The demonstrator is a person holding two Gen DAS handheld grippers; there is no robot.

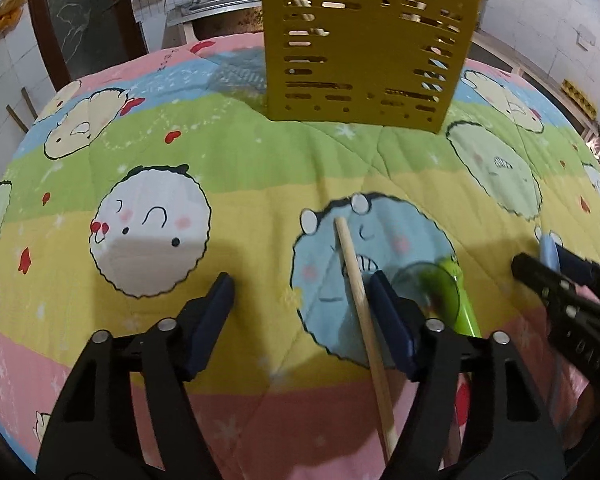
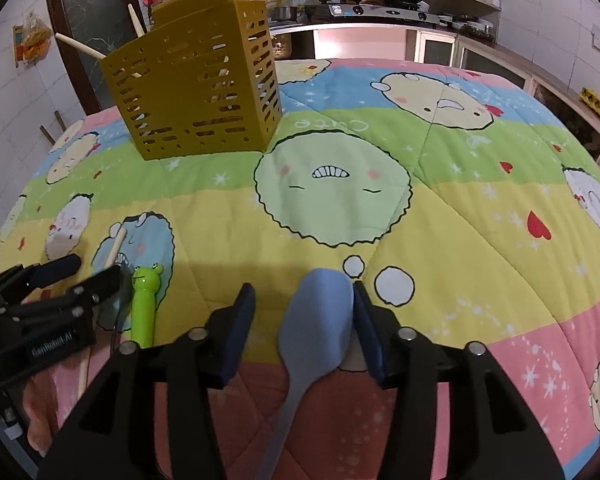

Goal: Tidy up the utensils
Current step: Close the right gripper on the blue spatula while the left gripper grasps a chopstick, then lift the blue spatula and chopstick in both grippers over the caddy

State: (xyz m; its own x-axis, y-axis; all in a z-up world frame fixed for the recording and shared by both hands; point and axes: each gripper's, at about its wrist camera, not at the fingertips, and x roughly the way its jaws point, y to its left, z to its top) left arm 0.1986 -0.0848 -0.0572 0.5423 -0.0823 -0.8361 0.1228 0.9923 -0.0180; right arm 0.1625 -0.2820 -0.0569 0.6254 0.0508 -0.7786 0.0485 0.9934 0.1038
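Wooden chopstick (image 1: 362, 304) is framed between the spread fingers of the left gripper (image 1: 302, 312), hard against the right-hand one. A blue spoon (image 2: 320, 328) is framed likewise by the spread right gripper (image 2: 304, 330). Pickup seems underway; closing comes next. Ahead, open quilt (image 2: 460, 208) leads to the yellow holder (image 2: 196, 92).

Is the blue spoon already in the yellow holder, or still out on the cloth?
Out. The blue spoon lies flat on the cloth between the open right gripper's fingers, well short of the yellow holder.
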